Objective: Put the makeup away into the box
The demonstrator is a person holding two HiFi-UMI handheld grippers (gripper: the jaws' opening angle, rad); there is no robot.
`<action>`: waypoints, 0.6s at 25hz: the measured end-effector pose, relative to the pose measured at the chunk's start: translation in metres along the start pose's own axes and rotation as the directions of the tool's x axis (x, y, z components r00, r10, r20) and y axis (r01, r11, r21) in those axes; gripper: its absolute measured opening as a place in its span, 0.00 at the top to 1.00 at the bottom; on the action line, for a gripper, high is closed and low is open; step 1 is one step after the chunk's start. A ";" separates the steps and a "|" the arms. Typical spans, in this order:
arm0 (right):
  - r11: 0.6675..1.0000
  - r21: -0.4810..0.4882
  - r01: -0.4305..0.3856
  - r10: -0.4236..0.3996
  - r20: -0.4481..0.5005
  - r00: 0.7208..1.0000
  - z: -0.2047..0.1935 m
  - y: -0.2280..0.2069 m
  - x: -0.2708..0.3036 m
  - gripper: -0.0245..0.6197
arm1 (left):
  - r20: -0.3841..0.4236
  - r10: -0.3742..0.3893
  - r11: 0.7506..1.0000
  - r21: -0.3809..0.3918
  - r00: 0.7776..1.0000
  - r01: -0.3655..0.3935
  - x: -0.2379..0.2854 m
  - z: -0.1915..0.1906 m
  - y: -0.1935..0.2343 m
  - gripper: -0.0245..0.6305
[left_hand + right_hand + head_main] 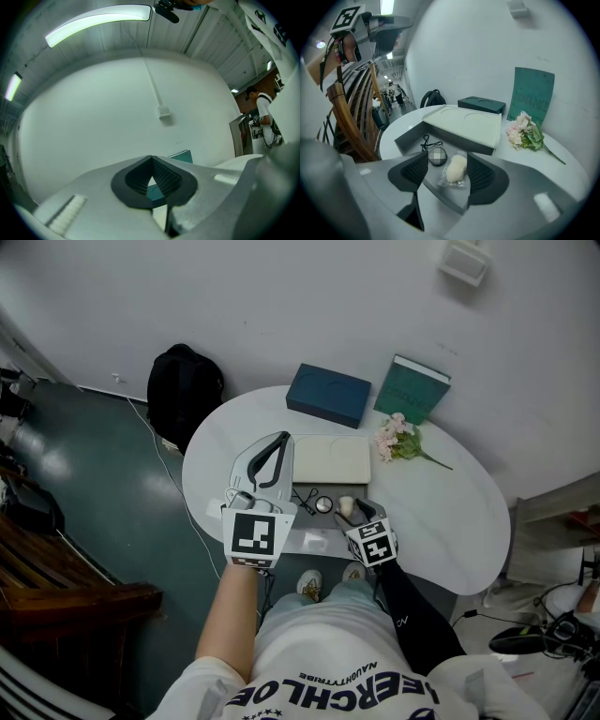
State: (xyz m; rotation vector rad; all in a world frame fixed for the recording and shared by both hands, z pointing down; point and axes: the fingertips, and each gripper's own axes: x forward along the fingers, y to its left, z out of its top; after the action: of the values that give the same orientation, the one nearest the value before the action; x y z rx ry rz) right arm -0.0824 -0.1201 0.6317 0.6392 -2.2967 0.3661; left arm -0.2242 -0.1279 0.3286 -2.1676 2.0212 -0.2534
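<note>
White counter (450, 521) carries the open grey box (405, 136). The right gripper (447, 165) has its jaws released, wide apart, and the wrapped makeup puff (456, 169) lies on the box floor between them. The left gripper (151, 159) has its jaws clenched tip to tip on nothing.

Teal book (181, 156) mostly hidden behind L gripper (151, 161); box (314, 541) front partly covered by R gripper (359, 510).

table (450, 521): smooth white, slight sheen. box (408, 136): matt grey. sponge (456, 168): in clear glossy plastic wrap. right gripper (447, 174) pads (482, 176): black, ribbed, matt.
</note>
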 end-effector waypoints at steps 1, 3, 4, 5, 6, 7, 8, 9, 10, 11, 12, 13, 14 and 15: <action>1.000 0.001 0.003 -0.003 0.004 1.000 0.000 0.000 -0.001 0.51 | 0.002 -0.003 1.000 -0.001 1.000 0.003 0.000 0.000 -0.001 0.96; 1.000 0.004 0.012 -0.012 0.018 1.000 0.001 -0.001 -0.005 0.51 | 0.005 -0.010 1.000 0.000 1.000 0.010 -0.001 0.001 -0.003 0.96; 1.000 0.006 0.017 -0.017 0.027 0.999 0.002 -0.002 -0.007 0.51 | 0.008 -0.014 1.000 0.001 1.000 0.014 -0.001 0.001 -0.005 0.96; 1.000 0.008 0.023 -0.023 0.038 0.999 0.004 -0.002 -0.009 0.52 | 0.011 -0.018 1.000 0.001 1.000 0.018 -0.001 0.002 -0.006 0.96; 1.000 0.009 0.029 -0.030 0.052 0.998 0.006 -0.004 -0.012 0.52 | 0.014 -0.022 1.000 0.002 1.000 0.022 -0.001 0.003 -0.007 0.96; 0.999 0.010 0.038 -0.038 0.068 0.997 0.009 -0.005 -0.015 0.52 | 0.017 -0.026 1.000 0.003 1.000 0.026 -0.001 0.004 -0.009 0.96; 0.999 0.009 0.048 -0.049 0.086 0.995 0.014 -0.007 -0.019 0.52 | 0.020 -0.031 1.000 0.005 0.999 0.031 0.000 0.005 -0.011 0.96; 0.998 0.008 0.060 -0.061 0.108 0.992 0.020 -0.009 -0.024 0.52 | 0.022 -0.036 0.999 0.007 0.999 0.036 0.000 0.006 -0.012 0.96; 0.997 0.006 0.074 -0.074 0.133 0.988 0.028 -0.011 -0.029 0.52 | 0.024 -0.043 0.999 0.011 0.999 0.042 0.000 0.007 -0.014 0.96; 0.996 0.005 0.090 -0.089 0.160 0.983 0.037 -0.014 -0.035 0.52 | 0.025 -0.049 0.999 0.014 0.998 0.049 0.000 0.008 -0.016 0.96; 0.994 0.005 0.107 -0.106 0.190 0.976 0.047 -0.017 -0.042 0.52 | 0.028 -0.056 0.998 0.017 0.998 0.055 0.000 0.009 -0.017 0.96; 0.992 0.006 0.124 -0.122 0.223 0.967 0.058 -0.020 -0.051 0.52 | 0.033 -0.064 0.998 0.018 0.997 0.063 0.000 0.011 -0.019 0.96; 0.990 0.009 0.142 -0.140 0.259 0.956 0.070 -0.024 -0.061 0.53 | 0.039 -0.072 0.997 0.016 0.997 0.071 0.000 0.012 -0.021 0.96; 0.987 0.013 0.161 -0.158 0.297 0.942 0.083 -0.027 -0.072 0.53 | 0.046 -0.081 0.997 0.015 0.996 0.080 0.000 0.014 -0.023 0.96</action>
State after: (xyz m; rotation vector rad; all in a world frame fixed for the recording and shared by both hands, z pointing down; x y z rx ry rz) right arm -0.0696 -0.1534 0.5243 0.9219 -2.5045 0.1884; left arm -0.1984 -0.1261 0.3205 -2.2290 1.9052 -0.2240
